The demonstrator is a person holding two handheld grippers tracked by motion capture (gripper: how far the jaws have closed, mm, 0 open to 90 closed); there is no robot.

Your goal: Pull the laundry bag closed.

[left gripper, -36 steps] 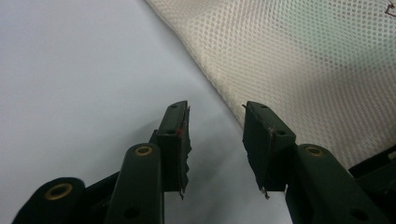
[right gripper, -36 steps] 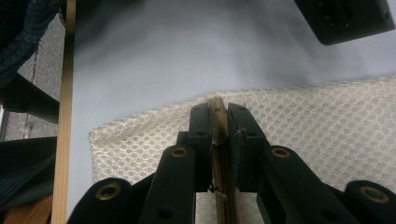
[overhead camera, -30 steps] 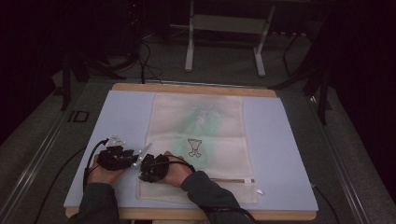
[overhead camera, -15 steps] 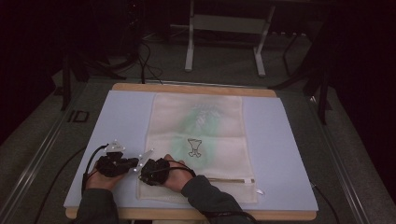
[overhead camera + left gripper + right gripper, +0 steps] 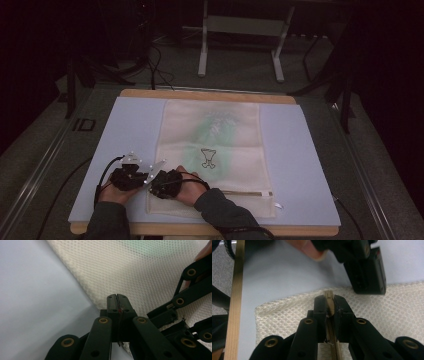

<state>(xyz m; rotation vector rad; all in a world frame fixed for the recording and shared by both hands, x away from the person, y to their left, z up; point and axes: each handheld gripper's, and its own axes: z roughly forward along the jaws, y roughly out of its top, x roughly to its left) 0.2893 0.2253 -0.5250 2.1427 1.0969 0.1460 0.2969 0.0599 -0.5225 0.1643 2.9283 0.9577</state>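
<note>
On the pale surface [image 5: 125, 130], low in frame, the left gripper [image 5: 117, 298] pinches the mesh bag [image 5: 215, 145] edge, the right gripper [image 5: 329, 300] clamps its zipper [image 5: 329, 296], hands hiding both from above.

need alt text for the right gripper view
The right gripper has its black fingers closed on the zipper of a cream mesh bag lying on a pale blue mat. The left gripper sits at the bag's far edge; a wooden table edge runs down the left.
</note>
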